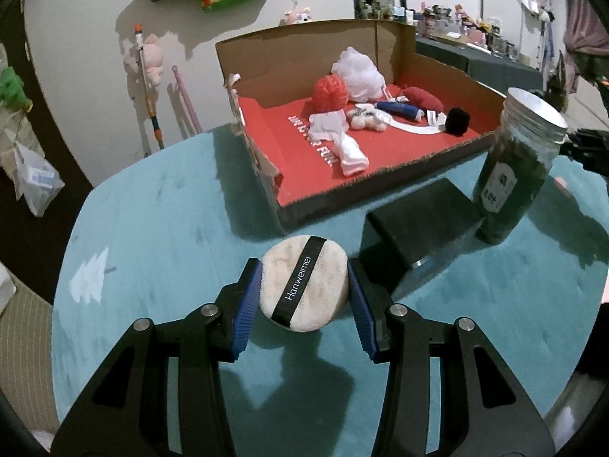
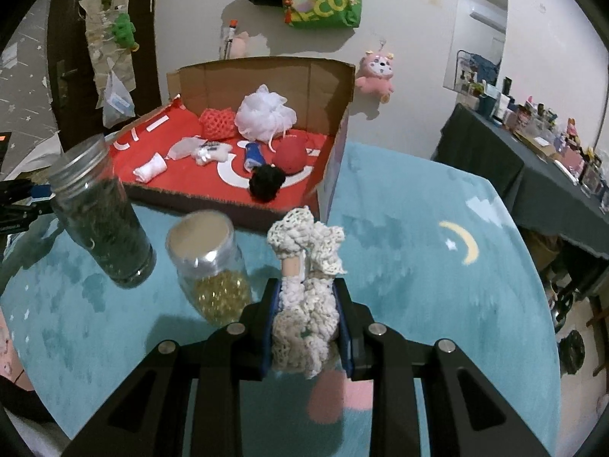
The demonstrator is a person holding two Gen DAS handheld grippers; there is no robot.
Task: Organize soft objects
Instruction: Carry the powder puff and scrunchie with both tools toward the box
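My left gripper (image 1: 304,282) is shut on a round cream powder puff (image 1: 304,282) with a black band, held above the teal cloth. My right gripper (image 2: 306,297) is shut on a white crocheted piece (image 2: 304,266) that sticks up between the blue pads. Ahead stands an open cardboard box (image 1: 297,49) (image 2: 266,76) with a red floor. Inside it lie a white mesh sponge (image 1: 357,74) (image 2: 264,112), a red mesh ball (image 1: 330,91) (image 2: 217,123), white socks (image 1: 342,141), a red cushion (image 2: 291,156) and a black pompom (image 1: 458,122) (image 2: 266,182).
A tall jar of dark leaves (image 1: 514,167) (image 2: 102,213) stands near the box. A jar of gold beads (image 2: 211,262) and a black flat block (image 1: 418,221) sit on the teal table cover (image 1: 152,228). A dark side table (image 2: 533,175) is at the right.
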